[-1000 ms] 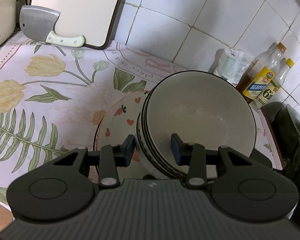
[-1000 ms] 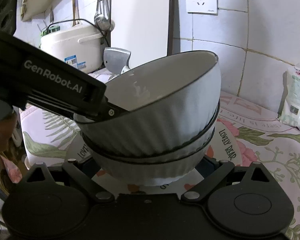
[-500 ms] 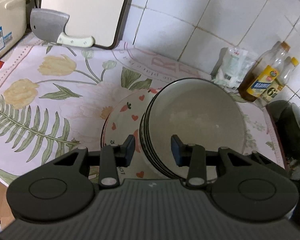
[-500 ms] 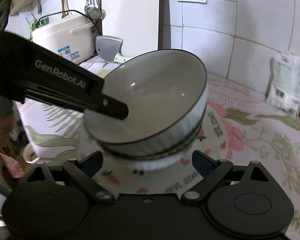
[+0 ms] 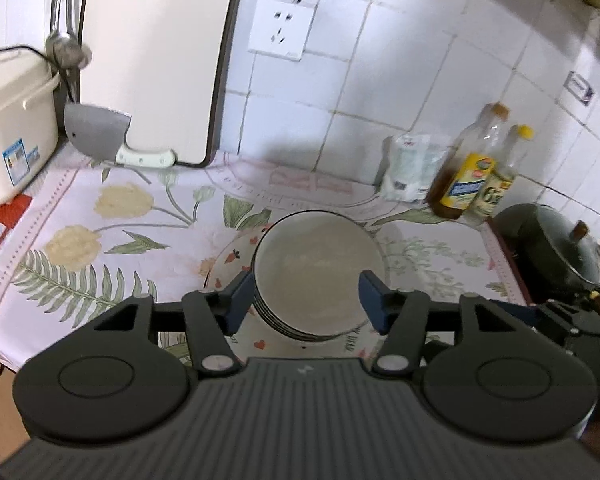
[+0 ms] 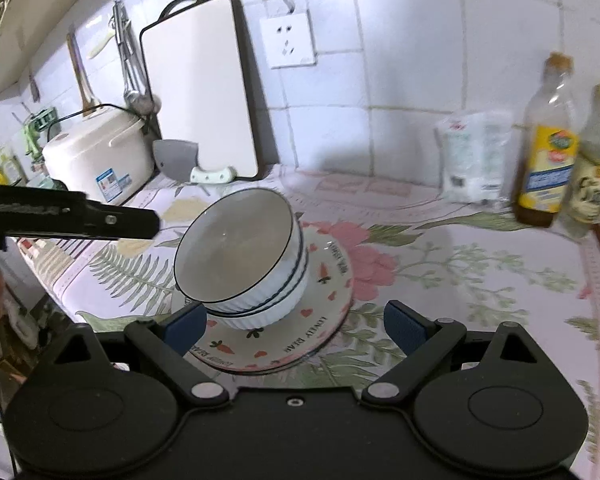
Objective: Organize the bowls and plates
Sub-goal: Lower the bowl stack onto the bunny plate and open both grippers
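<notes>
Near the middle of both frames a stack of white ribbed bowls point(image 6: 244, 276) sits tilted on a patterned plate point(image 6: 320, 320), which lies on the flower-print cloth of the table point(image 5: 100, 240). How many bowls are nested is hard to count; in the left wrist view only dark rims edge-on show at the stack's lower left, and the plate is mostly hidden behind the bowls point(image 5: 320, 272). The left gripper point(image 5: 307, 300) has just been opening: its fingers point(image 5: 240, 300) stand spread to either side of the stack as seen from above, clear of it, pinching nothing. The right gripper point(image 6: 296, 322) also has its fingers point(image 6: 406, 326) spread wide and empty, with the bowls and plate beyond and between them, untouched. Bottles point(image 6: 548, 140) at the right edge of the frame are blurred and partly cut off.
</notes>
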A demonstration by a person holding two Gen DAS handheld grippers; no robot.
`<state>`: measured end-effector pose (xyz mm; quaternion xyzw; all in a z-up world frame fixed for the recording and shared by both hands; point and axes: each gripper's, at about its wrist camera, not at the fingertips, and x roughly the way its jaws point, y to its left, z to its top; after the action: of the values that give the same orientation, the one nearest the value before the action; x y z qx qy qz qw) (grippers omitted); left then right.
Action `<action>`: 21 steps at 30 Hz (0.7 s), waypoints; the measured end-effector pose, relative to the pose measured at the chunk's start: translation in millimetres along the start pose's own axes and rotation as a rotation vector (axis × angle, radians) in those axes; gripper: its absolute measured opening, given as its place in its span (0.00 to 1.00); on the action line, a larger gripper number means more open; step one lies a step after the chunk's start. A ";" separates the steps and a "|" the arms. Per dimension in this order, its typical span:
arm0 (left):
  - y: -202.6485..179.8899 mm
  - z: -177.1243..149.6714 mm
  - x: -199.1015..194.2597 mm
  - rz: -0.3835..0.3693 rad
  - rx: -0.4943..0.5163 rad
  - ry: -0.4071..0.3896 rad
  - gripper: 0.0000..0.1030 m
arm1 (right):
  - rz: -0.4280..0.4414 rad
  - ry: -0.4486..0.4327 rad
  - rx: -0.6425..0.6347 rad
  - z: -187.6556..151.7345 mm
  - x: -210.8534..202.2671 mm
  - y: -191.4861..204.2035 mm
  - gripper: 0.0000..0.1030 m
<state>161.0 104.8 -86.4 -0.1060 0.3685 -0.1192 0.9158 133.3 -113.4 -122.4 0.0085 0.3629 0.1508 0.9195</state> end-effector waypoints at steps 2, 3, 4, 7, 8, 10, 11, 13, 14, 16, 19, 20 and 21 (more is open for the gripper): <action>-3.1 -1.6 -14.4 -0.007 0.013 -0.006 0.61 | -0.034 -0.001 -0.005 1.8 -16.9 4.4 0.94; -4.7 -3.1 -20.9 -0.006 0.020 -0.007 0.61 | -0.054 0.001 -0.006 2.3 -23.5 7.3 0.94; -6.0 -4.5 -27.4 -0.003 0.029 -0.005 0.62 | -0.074 -0.003 -0.004 2.5 -32.5 9.0 0.94; -7.9 -7.8 -45.5 -0.008 0.034 -0.011 0.63 | -0.112 -0.027 0.030 3.8 -59.8 15.9 0.94; -7.2 -9.1 -53.2 -0.016 0.022 -0.018 0.66 | -0.125 -0.032 0.036 3.6 -67.2 18.0 0.94; -7.3 -11.9 -67.1 -0.026 0.017 -0.027 0.73 | -0.163 -0.042 0.045 2.2 -82.6 21.6 0.95; -7.9 -13.1 -74.1 -0.024 0.020 -0.037 0.77 | -0.184 -0.046 0.053 2.4 -89.7 23.1 0.95; -8.9 -14.9 -87.3 -0.029 0.026 -0.053 0.83 | -0.230 -0.046 0.072 3.6 -102.3 26.0 0.96; -9.2 -15.7 -92.5 -0.034 0.027 -0.054 0.88 | -0.251 -0.043 0.083 4.3 -108.4 27.5 0.96; -10.9 -18.2 -101.9 -0.023 0.030 -0.064 0.91 | -0.276 -0.033 0.105 5.7 -117.0 30.4 0.97; -20.0 -22.9 -113.8 0.060 0.078 -0.090 0.95 | -0.316 -0.089 0.156 0.8 -135.5 35.2 0.97; -22.7 -24.4 -116.9 0.081 0.095 -0.094 0.95 | -0.325 -0.105 0.165 -2.0 -139.8 37.0 0.97; -24.0 -25.3 -119.1 0.087 0.103 -0.086 0.95 | -0.328 -0.109 0.164 -4.1 -143.0 38.4 0.97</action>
<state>56.6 114.7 -20.0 -0.0474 0.3267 -0.0933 0.9393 21.3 -117.7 -25.5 0.0323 0.3202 -0.0319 0.9463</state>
